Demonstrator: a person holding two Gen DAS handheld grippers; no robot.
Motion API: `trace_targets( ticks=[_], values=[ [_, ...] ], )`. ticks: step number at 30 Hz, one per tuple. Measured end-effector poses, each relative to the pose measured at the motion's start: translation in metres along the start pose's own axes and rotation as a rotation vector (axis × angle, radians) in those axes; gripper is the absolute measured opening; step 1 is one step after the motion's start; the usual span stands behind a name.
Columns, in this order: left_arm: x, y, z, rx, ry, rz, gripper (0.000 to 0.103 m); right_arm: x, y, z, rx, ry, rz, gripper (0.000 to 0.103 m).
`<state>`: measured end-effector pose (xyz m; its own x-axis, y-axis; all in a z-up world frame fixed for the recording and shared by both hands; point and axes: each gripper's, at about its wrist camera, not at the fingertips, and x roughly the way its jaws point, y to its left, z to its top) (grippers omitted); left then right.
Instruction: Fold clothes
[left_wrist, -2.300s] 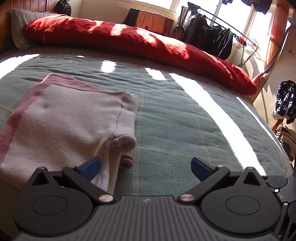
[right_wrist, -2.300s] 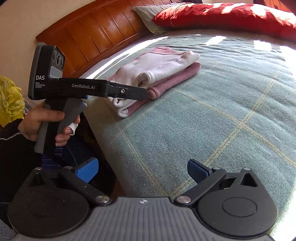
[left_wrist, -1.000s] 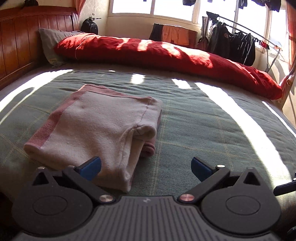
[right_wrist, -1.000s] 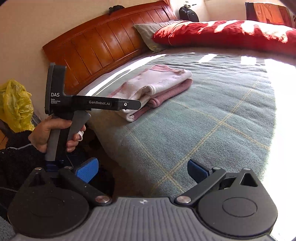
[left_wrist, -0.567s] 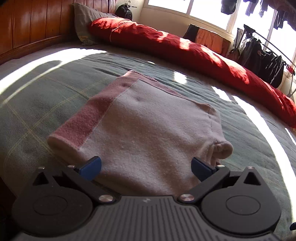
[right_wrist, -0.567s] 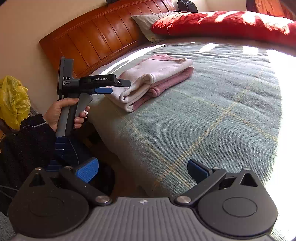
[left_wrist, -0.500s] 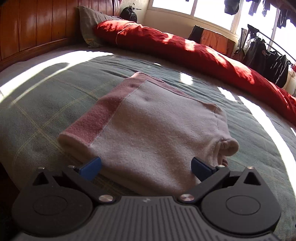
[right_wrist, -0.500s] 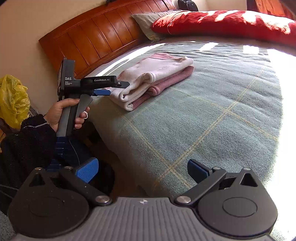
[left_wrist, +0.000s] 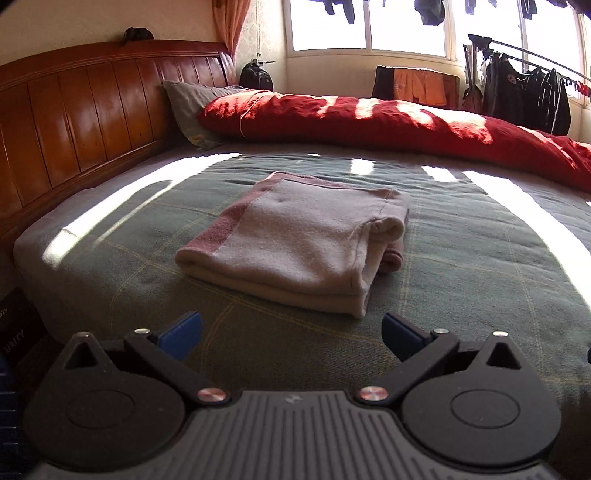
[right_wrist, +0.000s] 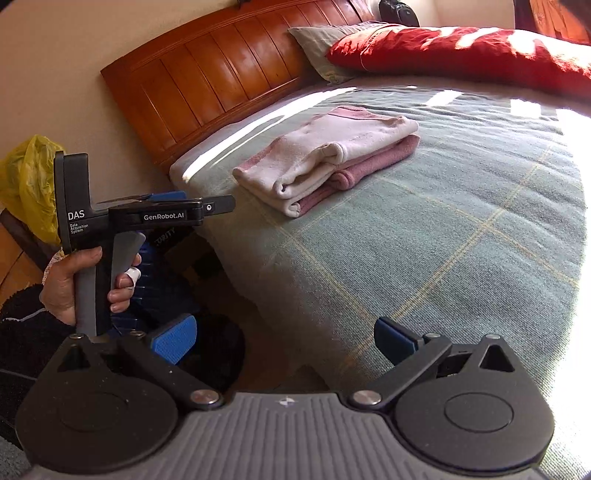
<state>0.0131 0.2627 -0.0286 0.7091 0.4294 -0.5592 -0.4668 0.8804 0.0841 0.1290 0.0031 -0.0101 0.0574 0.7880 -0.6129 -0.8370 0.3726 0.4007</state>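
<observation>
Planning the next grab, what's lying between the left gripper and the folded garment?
Only bare green blanket between the left gripper and the folded garment, seen in the left wrist view.

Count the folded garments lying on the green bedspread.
1. The folded pink garment lies on the green bedspread, toward the headboard side, in front of the red duvet. Both tools are open and clear of it. Its layers could hide another piece.

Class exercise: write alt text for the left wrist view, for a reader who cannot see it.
A folded pink and white garment lies on a green checked bedspread, ahead of the open, empty left hand-held gripper. Behind it are a red duvet, a wooden headboard and sunlit windows.
</observation>
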Motion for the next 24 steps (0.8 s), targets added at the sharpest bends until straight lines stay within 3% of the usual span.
trace_targets(
  ticks=[3, 6, 9, 12, 14, 16, 19, 21, 24],
  values=[
    [-0.014, -0.008, -0.012, -0.015, -0.007, 0.021, 0.103, -0.005, 0.004, 0.0, 0.0, -0.013, -0.004, 0.103],
    [-0.023, -0.008, -0.022, -0.052, 0.026, -0.008, 0.103, -0.006, 0.009, -0.002, 0.005, -0.014, 0.007, 0.103],
    [-0.035, -0.014, -0.029, -0.017, 0.037, 0.018, 0.103, -0.006, 0.018, -0.002, -0.026, -0.015, -0.004, 0.103],
    [-0.05, -0.021, -0.031, -0.011, 0.049, 0.008, 0.103, -0.006, 0.03, 0.002, -0.097, -0.029, -0.064, 0.103],
    [-0.06, -0.023, -0.029, -0.07, 0.07, -0.022, 0.103, -0.005, 0.04, 0.008, -0.156, -0.042, -0.132, 0.103],
    [-0.071, -0.025, -0.024, -0.125, 0.083, 0.008, 0.103, -0.004, 0.047, 0.013, -0.194, -0.058, -0.177, 0.103],
    [-0.089, -0.035, -0.017, -0.06, 0.028, 0.114, 0.103, -0.002, 0.053, 0.017, -0.204, -0.066, -0.215, 0.103],
    [-0.095, -0.039, -0.013, -0.018, 0.035, 0.14, 0.103, -0.003, 0.056, 0.013, -0.207, -0.07, -0.217, 0.103],
    [-0.102, -0.039, -0.01, -0.033, 0.066, 0.085, 0.103, -0.005, 0.06, 0.006, -0.201, -0.076, -0.219, 0.103]
  ],
)
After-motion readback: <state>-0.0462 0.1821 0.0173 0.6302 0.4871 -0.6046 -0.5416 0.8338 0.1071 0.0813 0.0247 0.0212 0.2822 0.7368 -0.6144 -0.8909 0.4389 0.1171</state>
